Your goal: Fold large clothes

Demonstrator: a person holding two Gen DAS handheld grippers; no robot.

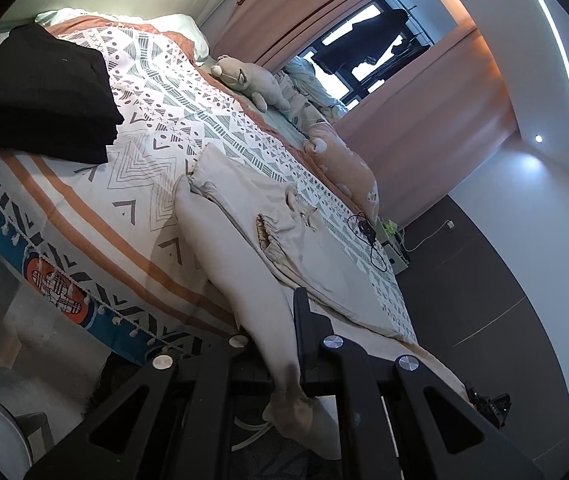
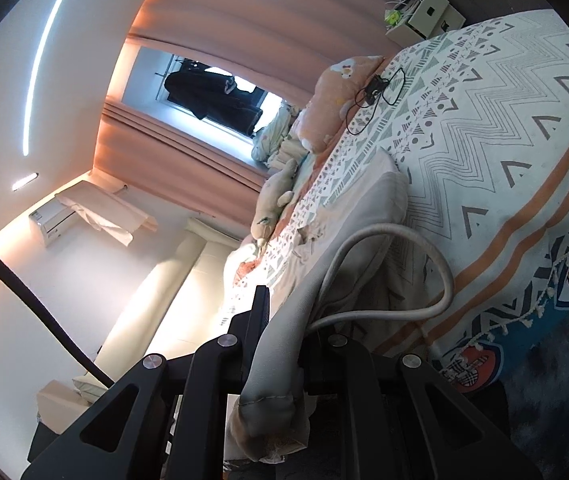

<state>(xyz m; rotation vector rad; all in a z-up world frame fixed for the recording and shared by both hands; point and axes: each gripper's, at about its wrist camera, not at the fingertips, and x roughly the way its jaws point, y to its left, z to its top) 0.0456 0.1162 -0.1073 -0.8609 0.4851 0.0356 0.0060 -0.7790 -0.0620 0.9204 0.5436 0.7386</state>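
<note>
A beige garment, trousers with a drawstring waist (image 1: 284,224), lies on the patterned bedspread (image 1: 152,168). My left gripper (image 1: 280,332) is shut on one end of it, and the cloth hangs down between the fingers (image 1: 304,320) past the bed's edge. In the right wrist view the same beige garment (image 2: 364,216) stretches across the bed. My right gripper (image 2: 280,320) is shut on its other end, with the hem bunched below the fingers (image 2: 260,316). A looped beige edge (image 2: 424,264) arches over the bedspread (image 2: 504,120).
A folded black garment (image 1: 40,92) lies at the bed's far left. Plush toys (image 1: 248,80) and an orange pillow (image 1: 344,164) line the window side. A black cable (image 1: 368,236) lies on the bed. A bedside cabinet (image 2: 424,16) stands by the curtain.
</note>
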